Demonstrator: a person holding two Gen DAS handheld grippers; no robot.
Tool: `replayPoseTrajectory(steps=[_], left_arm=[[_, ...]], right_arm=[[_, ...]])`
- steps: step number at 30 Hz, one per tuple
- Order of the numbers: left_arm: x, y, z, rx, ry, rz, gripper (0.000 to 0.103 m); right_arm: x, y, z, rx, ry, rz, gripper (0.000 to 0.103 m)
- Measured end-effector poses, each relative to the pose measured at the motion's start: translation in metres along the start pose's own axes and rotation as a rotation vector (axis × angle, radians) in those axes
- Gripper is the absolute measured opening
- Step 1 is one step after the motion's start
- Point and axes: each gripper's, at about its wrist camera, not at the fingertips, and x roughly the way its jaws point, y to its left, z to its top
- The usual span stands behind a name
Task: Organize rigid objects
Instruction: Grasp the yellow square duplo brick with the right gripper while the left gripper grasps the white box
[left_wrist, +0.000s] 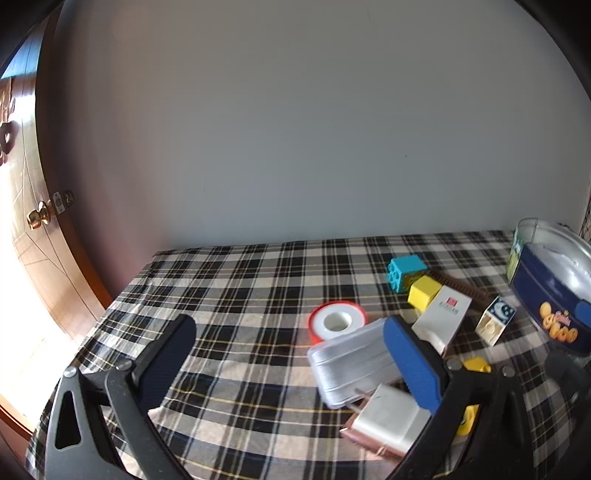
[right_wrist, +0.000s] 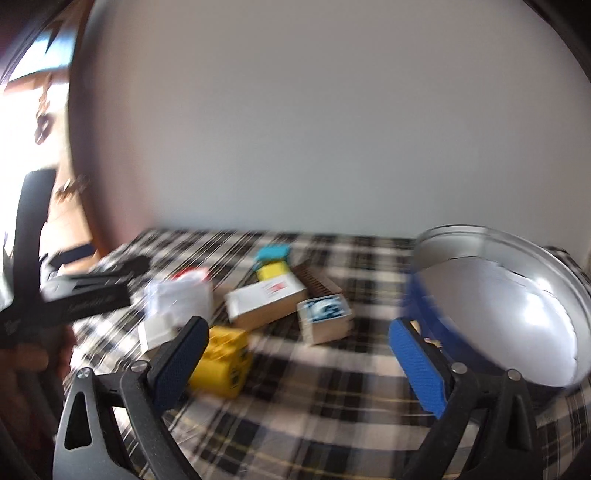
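My left gripper (left_wrist: 291, 356) stands open over the plaid cloth. A clear plastic case (left_wrist: 351, 365) and a white charger plug (left_wrist: 388, 417) lie by its right finger, untouched. Beyond are a red-and-white tape roll (left_wrist: 336, 323), a cyan block (left_wrist: 404, 273), a yellow block (left_wrist: 424, 291), a white box (left_wrist: 443, 317) and a moon cube (left_wrist: 495, 319). The right wrist view is blurred. My right gripper (right_wrist: 299, 363) is open and holds nothing. A yellow block (right_wrist: 221, 365) sits by its left finger, and the round cookie tin (right_wrist: 498, 302) is by its right finger.
The blue tin (left_wrist: 554, 291) stands open at the table's right end against the white wall. A brown comb (right_wrist: 317, 282) lies behind the white box (right_wrist: 266, 306). A wooden door (left_wrist: 40, 221) is on the left. The left gripper (right_wrist: 85, 295) shows at the left of the right wrist view.
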Motion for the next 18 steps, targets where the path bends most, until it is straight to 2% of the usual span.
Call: replayPoseTrajectory(steps=[3,5,6,9,10,12,14,18], left_arm=[[0.001,0.003,-0.001,0.001,0.016,-0.025,0.103],[0.000,0.001,-0.001,0.018,0.022,-0.037,0.103],[0.000,0.001,-0.002,0.031,0.028,-0.052,0.103],[0.001,-0.001,-0.007,0.058,0.046,-0.081,0.103],[0.002,-0.001,-0.008,0.056,0.057,-0.093,0.103],[0.004,-0.002,-0.011,0.043,0.084,-0.142,0.103],[0.005,-0.004,-0.012,0.039,0.101,-0.199,0.103],[0.003,-0.017,-0.016,0.094,0.116,-0.272,0.103]], right_arm=[[0.014,0.021,-0.001,-0.058,0.063,0.031,0.094],[0.025,0.030,-0.003,-0.075,0.113,0.051,0.086],[0.031,0.036,-0.003,-0.083,0.141,0.062,0.085],[0.050,0.046,-0.007,-0.112,0.215,0.032,0.080],[0.059,0.049,-0.007,-0.116,0.238,0.033,0.073],[0.067,0.050,-0.009,-0.116,0.277,0.039,0.066],[0.071,0.048,-0.011,-0.119,0.300,0.028,0.034],[0.060,0.027,-0.013,-0.102,0.281,-0.026,0.034]])
